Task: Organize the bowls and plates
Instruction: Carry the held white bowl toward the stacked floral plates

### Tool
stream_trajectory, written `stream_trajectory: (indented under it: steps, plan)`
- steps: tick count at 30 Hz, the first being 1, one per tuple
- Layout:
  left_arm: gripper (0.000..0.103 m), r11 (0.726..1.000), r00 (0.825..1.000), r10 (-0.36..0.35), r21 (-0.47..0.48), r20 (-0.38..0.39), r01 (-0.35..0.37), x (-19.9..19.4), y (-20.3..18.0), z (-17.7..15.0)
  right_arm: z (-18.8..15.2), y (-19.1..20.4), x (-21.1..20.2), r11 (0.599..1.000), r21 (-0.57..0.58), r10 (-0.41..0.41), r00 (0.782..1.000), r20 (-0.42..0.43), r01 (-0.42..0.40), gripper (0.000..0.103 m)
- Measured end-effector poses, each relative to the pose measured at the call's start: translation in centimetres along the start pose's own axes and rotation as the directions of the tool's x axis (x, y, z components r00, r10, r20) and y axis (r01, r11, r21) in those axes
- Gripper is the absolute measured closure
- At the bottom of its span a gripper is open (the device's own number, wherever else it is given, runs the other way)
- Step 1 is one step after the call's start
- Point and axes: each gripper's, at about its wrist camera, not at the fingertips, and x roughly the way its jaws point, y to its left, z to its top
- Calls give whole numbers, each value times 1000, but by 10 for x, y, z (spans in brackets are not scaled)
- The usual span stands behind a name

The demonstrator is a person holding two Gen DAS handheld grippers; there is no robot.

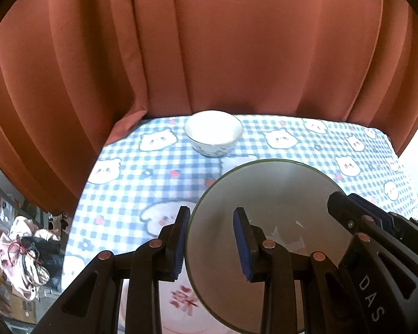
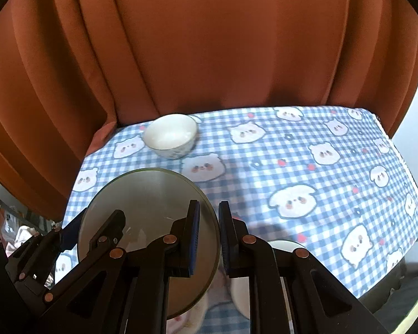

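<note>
At the lower middle of both views, the left claw point(image 1: 211, 239) and right claw point(image 2: 209, 236) each pinch the plate's point(image 1: 264, 194) opposite rims, keeping it level above the counter point(image 2: 292, 153).

Black left gripper point(image 1: 211, 239): blue-padded jaws, copper rivets, "DAS" lettering.

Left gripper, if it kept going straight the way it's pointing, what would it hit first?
Probably the checkered tablecloth short of the white bowl. The left gripper is clamped on the grey plate's rim; depth is unclear.
</note>
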Motion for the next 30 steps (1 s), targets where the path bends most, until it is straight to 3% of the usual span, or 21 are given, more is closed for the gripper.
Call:
stream_trajectory:
  steps: [17,30]
  plan:
    - [72,1000,1000,13,2,-23,-12,-3,-96,-38,-30,-102,-6,1000,-31,6,1000,-22,-7,86]
    - [72,998,991,52,-25,-121,-55,16,-121,-73,-59,-133,15,996,-75,46,992,-117,-55,86]
